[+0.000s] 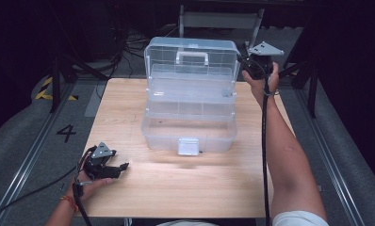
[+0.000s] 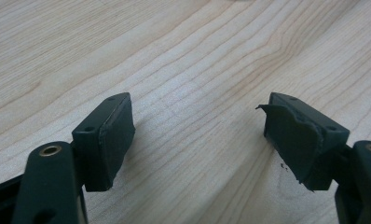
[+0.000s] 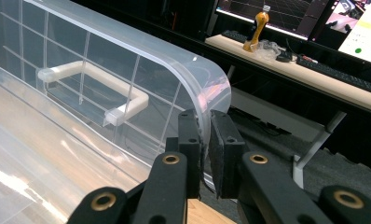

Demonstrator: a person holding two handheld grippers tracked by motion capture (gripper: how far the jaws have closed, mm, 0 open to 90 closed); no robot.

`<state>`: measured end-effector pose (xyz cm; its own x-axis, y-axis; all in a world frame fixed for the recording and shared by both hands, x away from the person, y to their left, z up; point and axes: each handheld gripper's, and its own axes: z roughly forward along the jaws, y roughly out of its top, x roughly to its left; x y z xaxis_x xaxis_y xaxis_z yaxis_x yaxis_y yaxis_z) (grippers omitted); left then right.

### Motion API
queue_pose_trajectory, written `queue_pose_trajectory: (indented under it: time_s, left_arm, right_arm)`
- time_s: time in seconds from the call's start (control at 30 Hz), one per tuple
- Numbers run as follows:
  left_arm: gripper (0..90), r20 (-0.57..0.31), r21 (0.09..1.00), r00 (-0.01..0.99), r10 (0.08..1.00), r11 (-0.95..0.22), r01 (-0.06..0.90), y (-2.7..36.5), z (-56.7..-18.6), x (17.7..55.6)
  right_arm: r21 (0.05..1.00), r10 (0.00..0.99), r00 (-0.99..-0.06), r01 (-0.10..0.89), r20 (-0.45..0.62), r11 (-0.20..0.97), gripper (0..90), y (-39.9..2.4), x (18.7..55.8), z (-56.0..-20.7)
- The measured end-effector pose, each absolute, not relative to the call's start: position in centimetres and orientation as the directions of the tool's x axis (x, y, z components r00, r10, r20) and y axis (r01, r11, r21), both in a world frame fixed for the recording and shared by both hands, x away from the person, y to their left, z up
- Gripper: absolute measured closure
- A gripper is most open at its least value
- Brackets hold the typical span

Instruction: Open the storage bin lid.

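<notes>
A clear plastic toolbox (image 1: 190,101) sits at the middle of the wooden table (image 1: 176,183), its lid (image 1: 192,59) swung up toward 12 o'clock, white handle (image 1: 192,57) showing through. The right gripper (image 1: 257,66) is at the lid's 3 o'clock edge — in the right gripper view its jaws pinch the lid's curved rim (image 3: 211,105) between them. The left gripper (image 1: 111,165) rests low at about 8 o'clock from the box, well apart from it — jaws spread wide over bare wood, holding nothing.

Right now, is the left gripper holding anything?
No. The left gripper has its jaws wide apart over the bare wooden table, with nothing between them.
</notes>
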<state>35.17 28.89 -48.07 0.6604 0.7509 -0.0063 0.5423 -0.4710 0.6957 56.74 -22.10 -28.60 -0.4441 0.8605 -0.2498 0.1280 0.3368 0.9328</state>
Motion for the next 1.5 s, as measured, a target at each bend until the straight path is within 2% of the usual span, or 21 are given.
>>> queue_pose_trajectory:
  time_s: [1.5]
  left_arm:
    - [24.6,-0.007,0.696,0.661,0.75,-0.471,0.542,28.9,-48.1,35.2]
  right_arm:
    - [0.918,0.869,-0.434,0.189,-0.239,0.348,84.0,-21.7,60.5,-28.9]
